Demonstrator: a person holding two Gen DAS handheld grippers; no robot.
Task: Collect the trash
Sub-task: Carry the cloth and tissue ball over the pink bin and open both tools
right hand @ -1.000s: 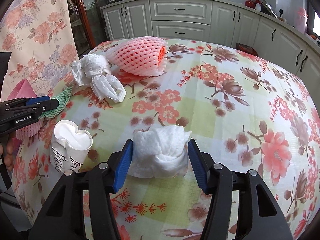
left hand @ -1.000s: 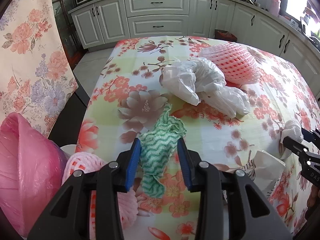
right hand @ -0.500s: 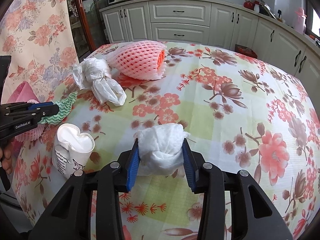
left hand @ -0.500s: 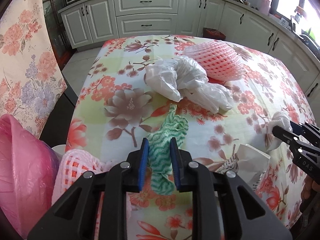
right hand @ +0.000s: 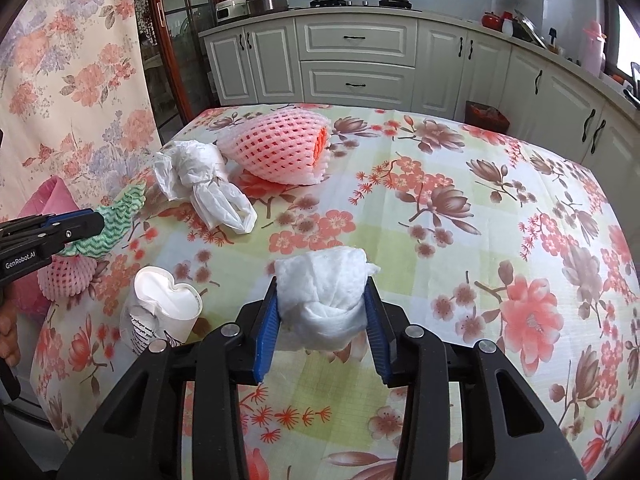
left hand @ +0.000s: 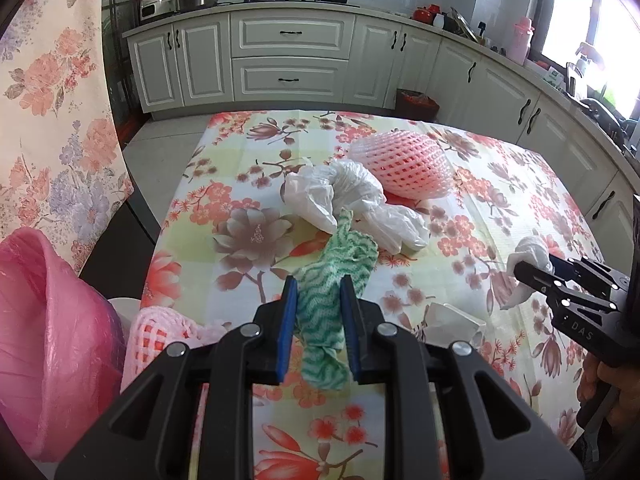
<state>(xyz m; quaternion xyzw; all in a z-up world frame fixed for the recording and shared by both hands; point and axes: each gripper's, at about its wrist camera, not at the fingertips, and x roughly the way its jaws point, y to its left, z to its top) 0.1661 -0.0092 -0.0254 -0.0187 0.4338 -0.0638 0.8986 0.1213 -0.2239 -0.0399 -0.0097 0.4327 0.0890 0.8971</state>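
Left tool (left hand: 318, 306) clamped on a crumpled green-and-white wavy-patterned cloth (left hand: 334, 280); right tool (right hand: 322, 314) clamped on a wadded white paper towel (right hand: 324, 296), both just above the floral-clothed worktop (right hand: 500, 216). Neither is binned yet. Left ahead of the tools: knotted white plastic bag (right hand: 204, 178), pink foam fruit net (right hand: 280, 148), crushed white paper cup (right hand: 164, 308). The pink bag (left hand: 52, 320) at far left is cropped; its contents are hidden.

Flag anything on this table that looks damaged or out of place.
The paper cup near the table's left edge is crushed: its rim is pinched into a heart shape. A small pink foam net overhangs that edge beside the pink bag. Nothing spilled.
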